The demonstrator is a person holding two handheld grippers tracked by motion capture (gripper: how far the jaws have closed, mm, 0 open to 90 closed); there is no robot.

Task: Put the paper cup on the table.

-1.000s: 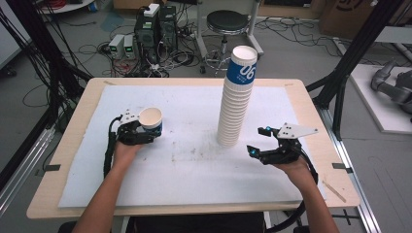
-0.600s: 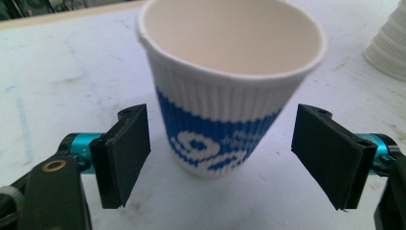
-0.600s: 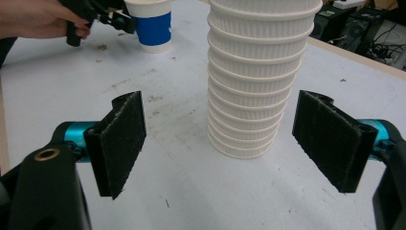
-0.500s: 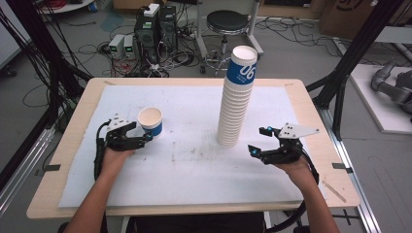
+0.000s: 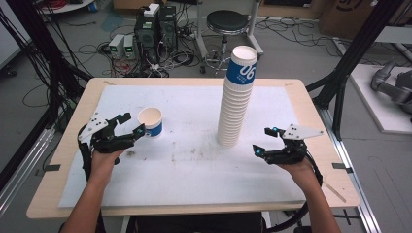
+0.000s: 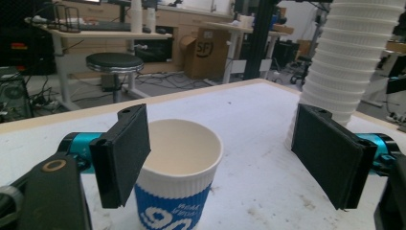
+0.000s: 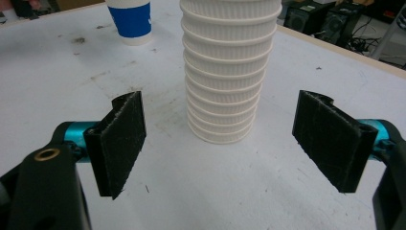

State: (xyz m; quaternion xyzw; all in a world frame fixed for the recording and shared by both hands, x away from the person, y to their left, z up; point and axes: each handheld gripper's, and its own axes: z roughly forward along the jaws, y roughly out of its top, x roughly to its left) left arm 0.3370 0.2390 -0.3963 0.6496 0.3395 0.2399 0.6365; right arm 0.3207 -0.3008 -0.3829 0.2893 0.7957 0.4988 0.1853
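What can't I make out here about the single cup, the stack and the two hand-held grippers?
- Single cup: left gripper view, base cut off by the bottom edge; whether the near pad touches it is unclear.
- Stack: right gripper view, top cut off by the upper edge.
- Cup count: high view, ribs on the stack too small.
- Right hand-held gripper: high view, pads too small.

The top cup of the tall cup stack [image 5: 237, 97] carries a blue band with large white digits that read "06" as seen from the high view. The single paper cup [image 6: 178, 177] shows white lettering on its blue band, cut off and too blurred to read. A cardboard box [image 6: 207, 53] behind the tabletop bears "SF".
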